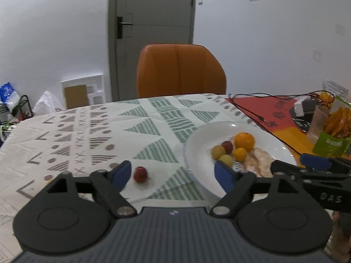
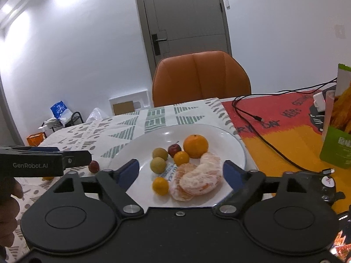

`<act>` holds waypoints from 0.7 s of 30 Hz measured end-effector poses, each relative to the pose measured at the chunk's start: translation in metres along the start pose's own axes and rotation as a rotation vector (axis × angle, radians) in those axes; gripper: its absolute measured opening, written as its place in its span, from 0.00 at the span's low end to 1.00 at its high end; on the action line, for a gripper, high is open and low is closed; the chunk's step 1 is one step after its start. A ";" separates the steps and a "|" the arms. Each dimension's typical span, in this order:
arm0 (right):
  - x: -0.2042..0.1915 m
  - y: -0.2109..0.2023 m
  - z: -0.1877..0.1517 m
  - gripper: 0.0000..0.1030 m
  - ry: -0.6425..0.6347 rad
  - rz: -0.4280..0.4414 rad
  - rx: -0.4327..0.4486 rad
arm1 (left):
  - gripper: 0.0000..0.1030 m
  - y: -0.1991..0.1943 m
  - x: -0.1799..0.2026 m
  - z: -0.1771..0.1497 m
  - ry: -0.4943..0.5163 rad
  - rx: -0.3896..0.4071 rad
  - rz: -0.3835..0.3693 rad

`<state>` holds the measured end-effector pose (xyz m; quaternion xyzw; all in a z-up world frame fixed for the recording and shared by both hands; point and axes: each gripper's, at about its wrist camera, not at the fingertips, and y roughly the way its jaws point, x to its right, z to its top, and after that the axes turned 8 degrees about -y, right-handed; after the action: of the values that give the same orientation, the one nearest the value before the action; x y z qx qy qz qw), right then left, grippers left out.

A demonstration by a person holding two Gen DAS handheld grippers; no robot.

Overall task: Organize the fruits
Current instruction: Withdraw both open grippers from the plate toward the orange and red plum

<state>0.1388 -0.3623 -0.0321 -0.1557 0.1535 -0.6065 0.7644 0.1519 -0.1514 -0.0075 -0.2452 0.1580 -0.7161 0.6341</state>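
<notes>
Both grippers are spread wide with nothing between their blue pads. Left gripper (image 1: 173,175) hangs low over the patterned cloth (image 1: 87,131), and a small red fruit (image 1: 140,173) lies on the cloth just beside its left pad (image 1: 119,174), not touching that I can tell. To the right of that fruit sits the white plate (image 1: 197,144), and my right pad reaches over its near-left rim.

Right gripper (image 2: 181,173) hovers over the near edge of the plate. On the plate I see a big orange (image 2: 195,145) at the far side, a red fruit (image 2: 174,149) left of it, two green fruits (image 2: 160,153) further left, two small oranges (image 2: 181,157), and peeled orange segments (image 2: 197,176) at the near right. From this view my left gripper juts in from the left, with the loose red fruit just past its tip.

Beyond the table stands an orange chair (image 1: 181,70); a black cable (image 2: 263,138) runs across the red mat (image 2: 285,118) on the right.
</notes>
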 end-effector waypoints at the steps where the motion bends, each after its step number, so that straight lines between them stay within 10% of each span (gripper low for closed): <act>1: -0.001 0.000 0.000 0.87 0.007 0.005 -0.001 | 0.83 -0.001 -0.003 0.000 -0.002 0.002 0.010; 21: -0.042 0.004 0.007 1.00 0.015 0.116 -0.003 | 0.94 -0.030 -0.061 0.001 -0.095 0.036 0.107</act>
<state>0.1358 -0.3199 -0.0254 -0.1432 0.1691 -0.5622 0.7967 0.1322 -0.0863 0.0001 -0.2588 0.1279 -0.6713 0.6827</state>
